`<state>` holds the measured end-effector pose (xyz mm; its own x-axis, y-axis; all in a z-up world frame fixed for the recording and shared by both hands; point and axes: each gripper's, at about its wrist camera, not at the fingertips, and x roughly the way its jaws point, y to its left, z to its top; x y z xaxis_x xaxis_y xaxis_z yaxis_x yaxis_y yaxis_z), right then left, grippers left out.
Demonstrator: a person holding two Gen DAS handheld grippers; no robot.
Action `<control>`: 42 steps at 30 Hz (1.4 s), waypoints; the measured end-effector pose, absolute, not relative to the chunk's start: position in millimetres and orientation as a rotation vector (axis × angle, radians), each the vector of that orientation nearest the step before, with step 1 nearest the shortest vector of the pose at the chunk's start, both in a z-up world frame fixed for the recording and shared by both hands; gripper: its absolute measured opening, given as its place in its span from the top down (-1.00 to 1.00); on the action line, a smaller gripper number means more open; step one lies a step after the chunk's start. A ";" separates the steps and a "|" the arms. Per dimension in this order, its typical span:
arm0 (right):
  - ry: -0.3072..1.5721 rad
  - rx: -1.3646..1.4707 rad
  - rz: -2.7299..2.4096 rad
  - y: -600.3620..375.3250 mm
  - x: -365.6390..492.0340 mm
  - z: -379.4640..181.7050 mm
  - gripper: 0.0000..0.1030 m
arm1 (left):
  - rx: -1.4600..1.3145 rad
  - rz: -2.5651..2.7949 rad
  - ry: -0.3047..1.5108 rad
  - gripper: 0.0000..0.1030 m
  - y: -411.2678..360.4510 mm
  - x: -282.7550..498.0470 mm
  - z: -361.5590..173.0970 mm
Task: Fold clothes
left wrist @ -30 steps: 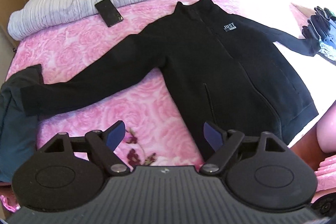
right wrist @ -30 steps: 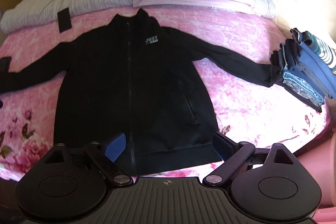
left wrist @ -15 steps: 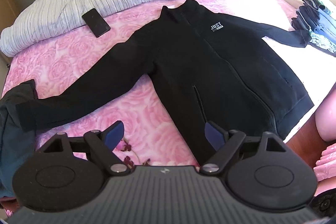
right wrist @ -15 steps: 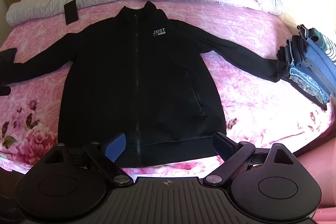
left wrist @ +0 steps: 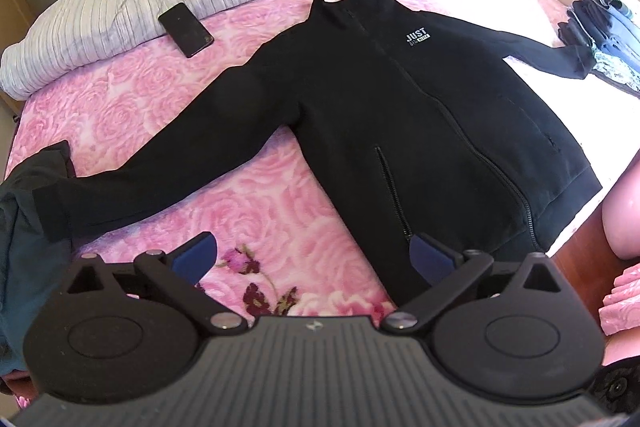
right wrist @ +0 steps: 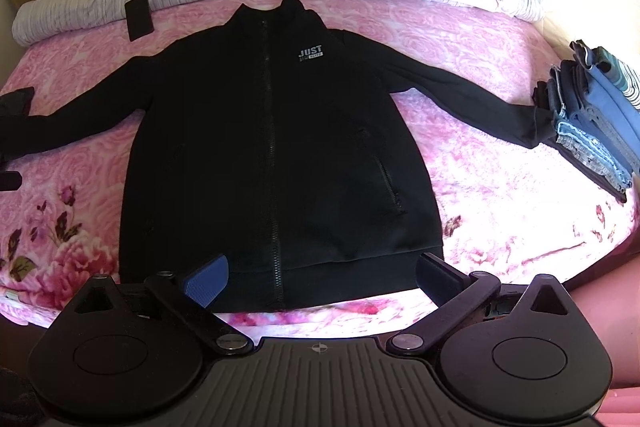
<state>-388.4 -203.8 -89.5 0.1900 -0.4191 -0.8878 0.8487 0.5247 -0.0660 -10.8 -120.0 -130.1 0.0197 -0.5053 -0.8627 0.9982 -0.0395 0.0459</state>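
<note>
Both views nearer since earlier frame. Black zip-up fleece jacket fills frame centre, flat on pink rose-print bedspread. Left gripper, right gripper wide, empty. Soft, limp; pinch sleeve cuffs.

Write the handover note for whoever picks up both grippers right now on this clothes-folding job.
Left gripper: open, holding nothing, hovering near the jacket's lower left corner.
Right gripper: open, holding nothing, over the jacket's bottom hem.
Black jacket: flat on the pink bedspread, front up, zipped, both sleeves spread out to the sides. One cuff reaches the stack of folded clothes at the bed's right edge; the other lies by a dark garment at the left edge.
Phone lies near the quilt, clear of the jacket.
Done: jacket laid out. Left: all folds, starting probably with the sleeves, then add it to the stack.
</note>
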 end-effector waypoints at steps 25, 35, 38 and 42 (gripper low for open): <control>0.991 0.415 -0.575 -204.9 -266.0 -134.2 -0.98 | 0.922 -1.116 0.637 -0.96 -53.7 78.1 -105.7; 1.015 0.274 -0.383 -173.9 -141.0 -134.6 -0.98 | 0.912 -1.096 0.669 -0.96 -55.2 172.5 -110.4; 1.024 0.268 -0.390 -164.6 -103.5 -139.9 -0.98 | 0.927 -1.132 0.678 -0.96 -68.2 203.9 -119.1; 1.080 0.299 -0.403 -152.0 -43.4 -152.5 -0.98 | 0.941 -1.198 0.688 -0.96 -86.5 249.9 -126.8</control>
